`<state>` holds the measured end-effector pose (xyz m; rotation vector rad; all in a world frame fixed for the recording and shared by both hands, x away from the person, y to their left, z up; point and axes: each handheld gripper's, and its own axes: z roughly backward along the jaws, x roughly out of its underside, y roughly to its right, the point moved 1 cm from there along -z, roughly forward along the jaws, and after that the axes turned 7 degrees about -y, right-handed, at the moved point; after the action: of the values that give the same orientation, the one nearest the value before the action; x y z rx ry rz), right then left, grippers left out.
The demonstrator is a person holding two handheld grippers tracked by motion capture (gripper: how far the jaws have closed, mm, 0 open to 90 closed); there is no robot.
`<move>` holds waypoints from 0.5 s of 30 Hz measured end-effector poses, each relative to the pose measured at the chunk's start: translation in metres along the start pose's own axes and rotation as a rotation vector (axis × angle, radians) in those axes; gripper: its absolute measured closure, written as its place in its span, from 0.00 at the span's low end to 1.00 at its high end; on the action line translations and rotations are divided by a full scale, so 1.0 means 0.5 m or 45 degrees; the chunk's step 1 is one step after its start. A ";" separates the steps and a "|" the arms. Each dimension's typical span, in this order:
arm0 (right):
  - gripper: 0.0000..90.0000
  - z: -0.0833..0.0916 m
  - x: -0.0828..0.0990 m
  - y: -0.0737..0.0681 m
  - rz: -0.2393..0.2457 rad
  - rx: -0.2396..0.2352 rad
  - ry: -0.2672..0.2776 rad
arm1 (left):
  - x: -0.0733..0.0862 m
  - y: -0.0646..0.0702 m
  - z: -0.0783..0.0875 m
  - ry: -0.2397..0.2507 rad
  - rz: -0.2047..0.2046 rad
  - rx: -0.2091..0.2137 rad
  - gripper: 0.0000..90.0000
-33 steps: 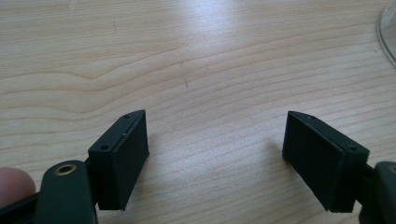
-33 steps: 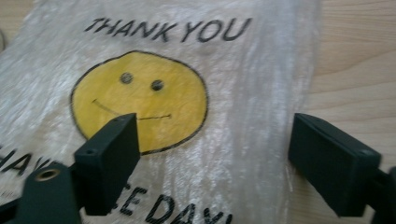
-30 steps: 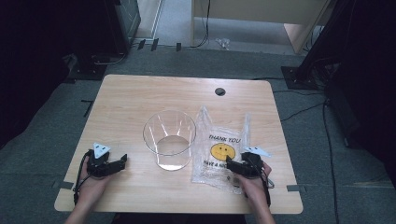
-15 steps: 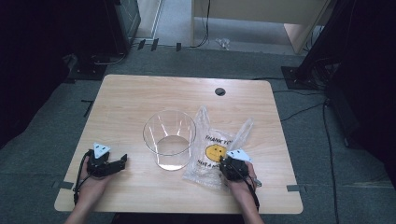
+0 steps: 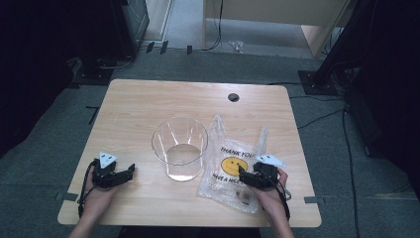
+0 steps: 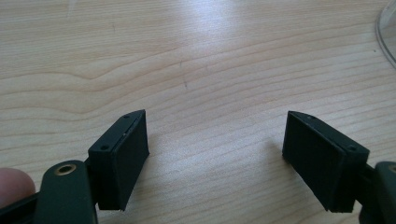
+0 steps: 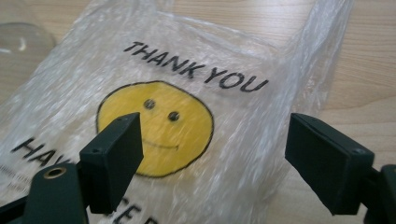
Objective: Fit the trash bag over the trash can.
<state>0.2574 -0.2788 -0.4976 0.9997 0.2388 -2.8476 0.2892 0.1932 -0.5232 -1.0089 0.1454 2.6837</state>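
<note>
Change: the right gripper [image 5: 242, 177] is sitting a little further right over the bag than half a second ago, when it was lower and more to the left on the plastic; its jaws have just been opening again, and nothing is caught between them.
Left side since then: the left gripper [image 5: 130, 171] is staying put at the near left corner of the table, same spot as a second ago.
Right jaws: spreading wide in the right gripper view [image 7: 212, 158], hovering just above the plastic bag [image 7: 187, 116] with the yellow smiley face between and beyond them, pads not pressing on the plastic.
Left jaws: standing well apart in the left gripper view [image 6: 215, 161], with bare wood between them and nothing gripped.
Bag: the clear plastic bag [image 5: 233, 166], printed THANK YOU over a smiley, is lying flat and crinkled on the near right part of the wooden table [image 5: 148, 104], its two handles pointing away from the person.
Bowl: a clear glass bowl [image 5: 179, 147] is standing upright in the middle of the table, just beside the bag's left edge, whether touching I cannot tell.
Hands: the right hand [image 5: 270, 193] is holding its gripper over the bag's near right part; the left hand [image 5: 96, 191] is resting well apart from the bowl.
</note>
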 end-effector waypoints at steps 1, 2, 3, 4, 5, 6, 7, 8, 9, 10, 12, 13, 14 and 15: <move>0.20 -0.004 -0.007 0.005 -0.011 0.002 -0.010 | 0.000 0.000 0.000 0.000 0.000 0.000 0.24; 0.20 -0.007 -0.013 0.008 -0.034 0.009 -0.020 | 0.000 0.000 0.000 0.000 0.000 0.000 0.24; 0.20 -0.011 -0.018 0.011 -0.050 0.011 -0.020 | 0.000 0.000 0.000 0.000 0.000 0.000 0.24; 0.20 -0.016 -0.023 0.013 -0.067 0.005 -0.029 | 0.000 0.000 0.000 0.000 0.000 0.000 0.24; 0.20 -0.022 -0.026 0.014 -0.087 -0.002 -0.040 | 0.000 0.000 0.000 0.000 0.000 0.000 0.24; 0.20 -0.028 -0.028 0.013 -0.094 -0.005 -0.053 | 0.000 0.000 0.000 0.000 0.000 0.000 0.24; 0.20 -0.034 -0.029 0.009 -0.098 -0.004 -0.068 | 0.000 0.000 0.000 0.000 0.000 0.000 0.24; 0.20 -0.039 -0.029 0.003 -0.089 -0.007 -0.074 | 0.000 0.000 0.000 0.000 0.000 0.000 0.24; 0.19 -0.043 -0.029 -0.004 -0.082 -0.020 -0.081 | 0.000 0.000 0.000 0.000 0.000 0.000 0.24; 0.19 -0.048 -0.028 -0.012 -0.078 -0.035 -0.086 | 0.000 0.000 0.000 0.000 0.000 0.000 0.24; 0.19 -0.056 -0.028 -0.027 -0.060 -0.054 -0.092 | 0.000 0.000 0.000 0.000 0.000 0.000 0.24; 0.19 -0.060 -0.029 -0.034 -0.056 -0.063 -0.089 | 0.000 0.000 0.000 0.000 0.000 0.000 0.24; 0.18 -0.065 -0.029 -0.041 -0.053 -0.069 -0.090 | 0.000 0.000 0.000 0.000 0.000 0.000 0.24; 0.18 -0.069 -0.029 -0.049 -0.042 -0.073 -0.087 | 0.000 0.000 0.000 0.000 0.000 0.000 0.24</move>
<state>0.2859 -0.2474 -0.5122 0.8948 0.3319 -2.8805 0.2892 0.1932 -0.5232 -1.0087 0.1458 2.6840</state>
